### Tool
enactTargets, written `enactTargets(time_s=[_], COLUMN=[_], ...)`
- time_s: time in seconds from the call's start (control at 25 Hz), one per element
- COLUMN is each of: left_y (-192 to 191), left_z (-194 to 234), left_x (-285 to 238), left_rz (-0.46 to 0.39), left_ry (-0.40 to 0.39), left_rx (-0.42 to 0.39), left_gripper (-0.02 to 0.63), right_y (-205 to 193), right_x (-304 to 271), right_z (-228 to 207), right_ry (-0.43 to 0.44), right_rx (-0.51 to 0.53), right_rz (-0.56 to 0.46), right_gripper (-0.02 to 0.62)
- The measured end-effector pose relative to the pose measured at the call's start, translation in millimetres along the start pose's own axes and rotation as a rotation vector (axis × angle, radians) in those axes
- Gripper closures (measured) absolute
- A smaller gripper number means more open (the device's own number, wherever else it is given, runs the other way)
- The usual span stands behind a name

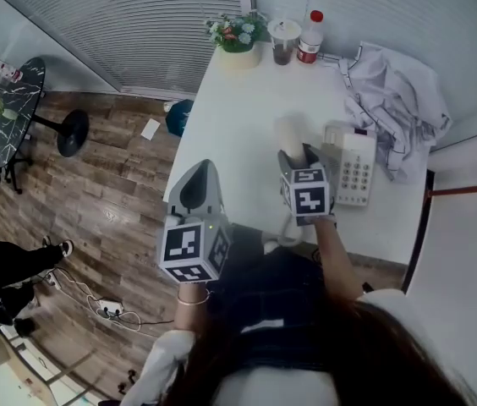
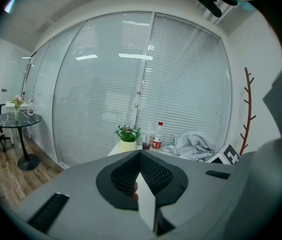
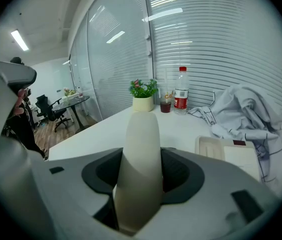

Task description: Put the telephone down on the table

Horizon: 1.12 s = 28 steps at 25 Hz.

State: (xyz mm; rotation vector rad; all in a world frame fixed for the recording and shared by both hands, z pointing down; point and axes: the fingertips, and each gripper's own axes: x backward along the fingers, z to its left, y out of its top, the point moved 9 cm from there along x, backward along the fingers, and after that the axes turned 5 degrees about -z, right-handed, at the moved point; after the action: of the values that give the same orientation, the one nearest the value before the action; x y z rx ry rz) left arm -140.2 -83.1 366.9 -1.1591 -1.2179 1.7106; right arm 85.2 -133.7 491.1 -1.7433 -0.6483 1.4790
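Note:
My right gripper [image 1: 296, 157] is shut on the cream telephone handset [image 1: 289, 135], held above the white table [image 1: 230, 117] just left of the telephone base [image 1: 355, 169]. In the right gripper view the handset [image 3: 141, 134] stands up between the dark pads of the right gripper [image 3: 142, 176], and the base [image 3: 231, 151] lies to the right, its cradle bare. A pale cord [image 1: 286, 229] hangs below the gripper at the table's near edge. My left gripper [image 1: 202, 174] hangs off the table's left edge over the floor. The left gripper [image 2: 140, 158] is shut with nothing in it.
At the table's far end stand a flower pot [image 1: 238, 39], a cup of dark drink [image 1: 284, 42] and a red-capped bottle [image 1: 310, 37]. A crumpled white garment [image 1: 395, 91] lies beside the base. A round black table [image 1: 14, 108] stands on the wooden floor at the left.

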Motion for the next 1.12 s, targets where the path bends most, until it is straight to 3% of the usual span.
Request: enactTargets(time_s=[1.12], left_y=[-1.0], left_z=[35.6], left_x=[17.2], left_rz=[0.000], left_ry=[0.121], left_rx=[0.020], left_gripper=[0.604], right_y=[8.1], right_x=[-38.2], right_z=[55.1], right_ry=[0.155], right_rx=[0.102], right_rz=[0.023], right_gripper=[0.379])
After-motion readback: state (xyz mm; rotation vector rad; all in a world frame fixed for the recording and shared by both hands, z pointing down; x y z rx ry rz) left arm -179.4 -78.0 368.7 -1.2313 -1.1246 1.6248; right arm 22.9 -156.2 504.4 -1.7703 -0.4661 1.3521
